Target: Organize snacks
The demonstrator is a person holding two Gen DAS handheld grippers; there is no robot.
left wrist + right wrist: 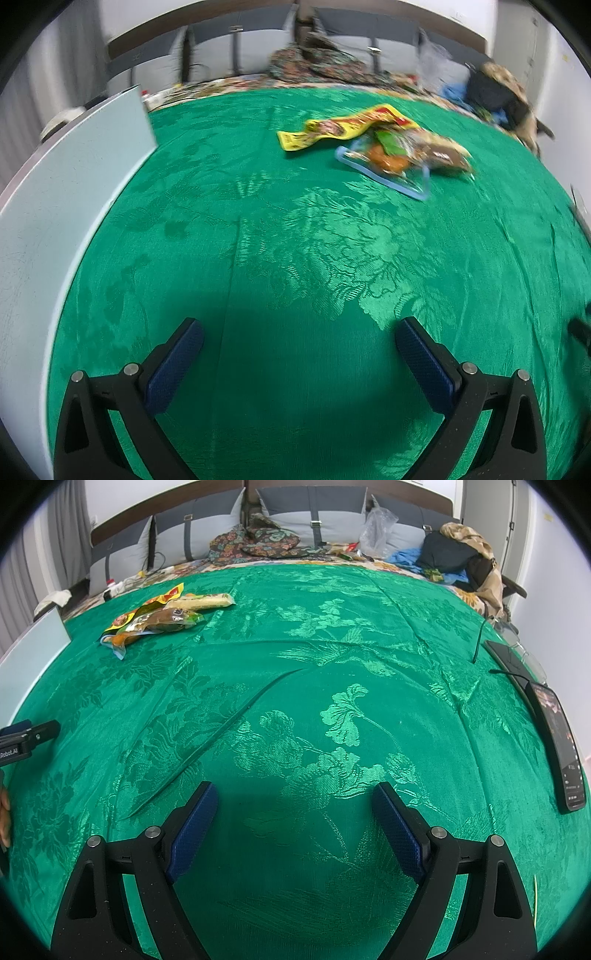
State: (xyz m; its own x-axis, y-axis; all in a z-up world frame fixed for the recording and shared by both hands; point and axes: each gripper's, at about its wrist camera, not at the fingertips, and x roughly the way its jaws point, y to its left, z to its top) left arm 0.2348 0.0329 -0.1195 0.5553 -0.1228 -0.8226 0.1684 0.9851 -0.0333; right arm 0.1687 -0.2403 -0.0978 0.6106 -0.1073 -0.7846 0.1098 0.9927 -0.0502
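Hovering over the green bedspread (295, 635), left gripper (299, 339) and right gripper (293, 806) both spread wide with nothing between them, snack packets (155, 618) piled near the far left edge, phone (561, 746) along the right edge.

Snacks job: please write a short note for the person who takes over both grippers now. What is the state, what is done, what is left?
Left gripper: open, nothing between the fingers, above bare green cloth.
Right gripper: open, empty as well, over the same cloth.
Snacks: all in one loose pile at the far left of the cloth. It includes a yellow packet, a long pale packet, a brown packet and an orange snack in clear wrapping with a blue edge.
A phone lies at the right edge; a pale flat panel stands at the left.
Done: nothing sorted yet, as far as visible.
Left: pick up and arrange every packet.
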